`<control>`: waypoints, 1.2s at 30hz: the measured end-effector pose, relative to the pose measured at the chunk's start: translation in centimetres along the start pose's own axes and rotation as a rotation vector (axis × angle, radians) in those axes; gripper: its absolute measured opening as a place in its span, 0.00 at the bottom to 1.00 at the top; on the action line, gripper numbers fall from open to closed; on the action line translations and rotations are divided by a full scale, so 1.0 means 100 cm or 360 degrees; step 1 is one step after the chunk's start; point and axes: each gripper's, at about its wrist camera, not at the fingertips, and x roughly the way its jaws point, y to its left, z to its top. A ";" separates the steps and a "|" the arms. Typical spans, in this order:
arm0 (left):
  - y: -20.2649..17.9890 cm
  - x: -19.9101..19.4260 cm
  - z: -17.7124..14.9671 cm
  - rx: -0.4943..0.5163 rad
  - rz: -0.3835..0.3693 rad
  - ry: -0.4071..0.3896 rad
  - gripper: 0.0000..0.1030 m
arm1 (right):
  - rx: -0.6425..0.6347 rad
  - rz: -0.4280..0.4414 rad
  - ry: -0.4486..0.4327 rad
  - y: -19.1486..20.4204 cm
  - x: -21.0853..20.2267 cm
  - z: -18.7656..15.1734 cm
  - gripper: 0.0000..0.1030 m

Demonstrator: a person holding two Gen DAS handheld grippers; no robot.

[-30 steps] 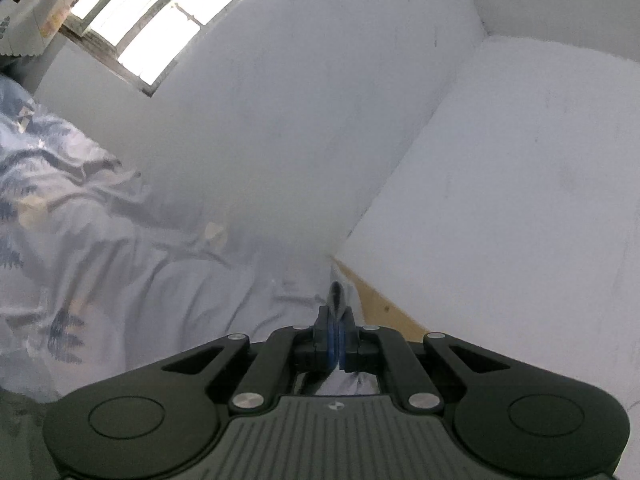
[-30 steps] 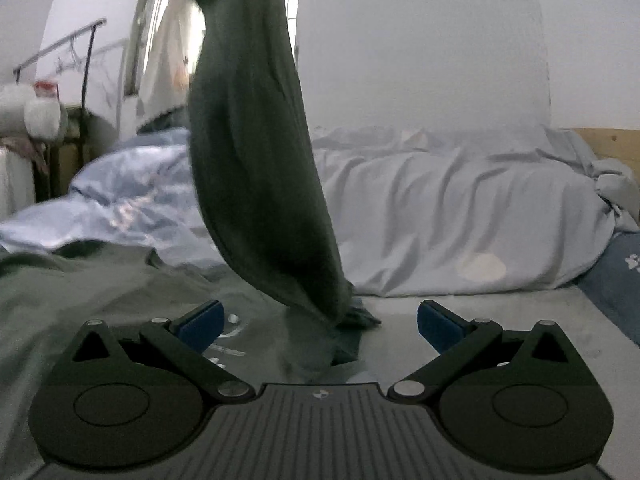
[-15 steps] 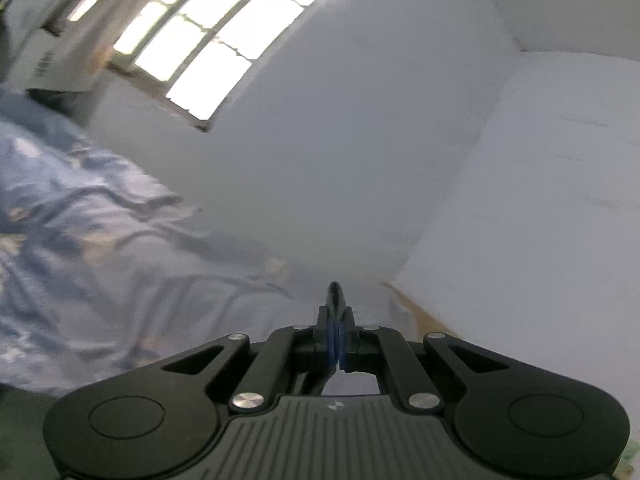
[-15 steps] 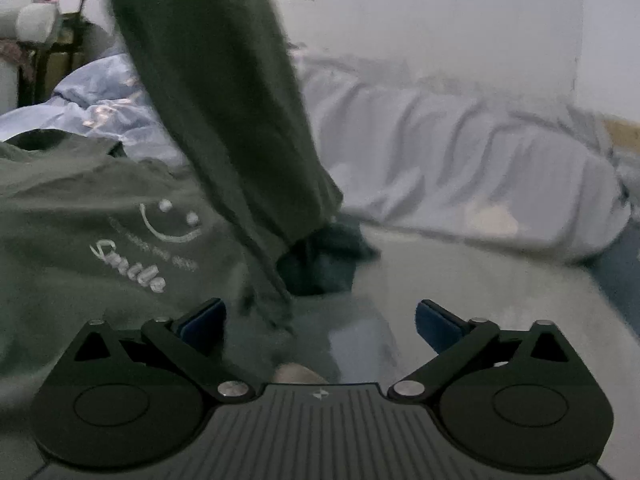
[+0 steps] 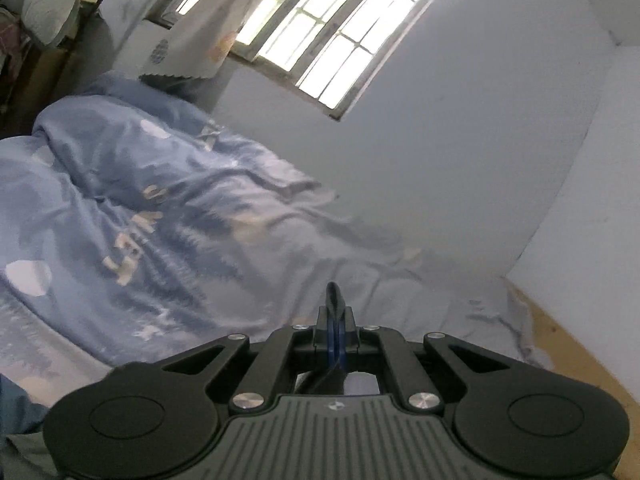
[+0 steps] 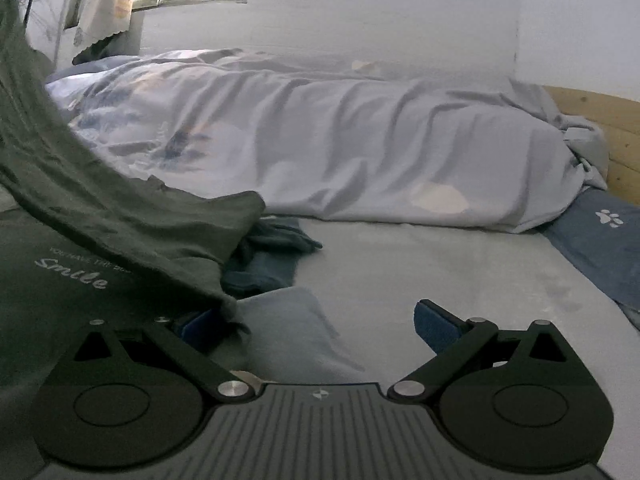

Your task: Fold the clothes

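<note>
On the bed sheet [image 6: 440, 264], a green shirt [image 6: 60, 280] is being folded: its sleeve [image 6: 132, 216] is being carried across by the left gripper [image 5: 335, 320], pinched shut on dark fabric. The right gripper [image 6: 316, 324] is being held wide, empty. The sleeve should be laid flat before letting go.

Ahead and right of the right gripper [image 6: 318, 326], the pale grey bed sheet [image 6: 432, 264] lies bare. A rumpled light-blue quilt [image 6: 340, 140] banks up behind it. On the left, the hanging dark green cotton T-shirt [image 6: 100, 216] and a crumpled dark blue garment [image 6: 272, 256] block passage.
</note>
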 end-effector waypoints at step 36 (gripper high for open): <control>0.126 -0.009 -0.068 -0.0176 0.0258 0.0424 0.64 | -0.0223 -0.0020 -0.0119 0.014 -0.011 -0.002 0.97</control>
